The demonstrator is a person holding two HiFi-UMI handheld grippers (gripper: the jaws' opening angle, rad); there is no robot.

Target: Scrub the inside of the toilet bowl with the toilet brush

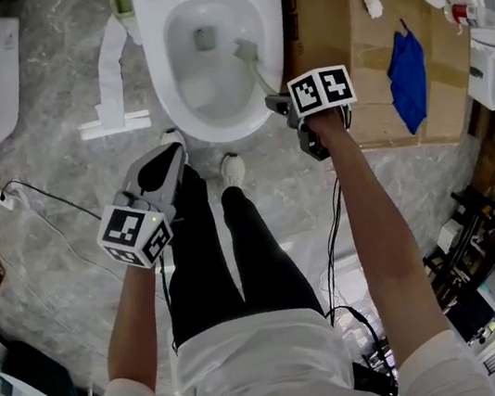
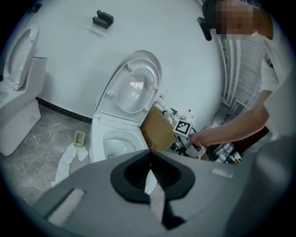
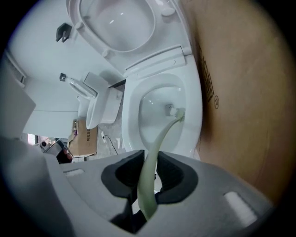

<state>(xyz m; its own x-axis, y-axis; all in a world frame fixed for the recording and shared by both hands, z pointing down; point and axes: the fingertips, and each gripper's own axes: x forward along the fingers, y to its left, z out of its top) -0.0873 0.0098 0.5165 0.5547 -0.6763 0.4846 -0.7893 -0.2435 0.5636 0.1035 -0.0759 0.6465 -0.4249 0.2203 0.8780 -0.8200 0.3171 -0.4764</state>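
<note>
The left hand-held gripper (image 1: pixel 167 163) hangs above the person's knee, jaws together on nothing. Ahead stands the toilet bowl (image 1: pixel 218 131), lid up. The pale-green toilet brush (image 1: pixel 247 51) has its head inside the bowl, on the right side. The right hand-held gripper (image 1: pixel 281 105) is clamped on its handle, beside a cardboard box (image 1: pixel 332 28).

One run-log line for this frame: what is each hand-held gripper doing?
right hand-held gripper: shut on toilet brush | brush head: inside toilet bowl | left hand-held gripper: shut, empty
</note>
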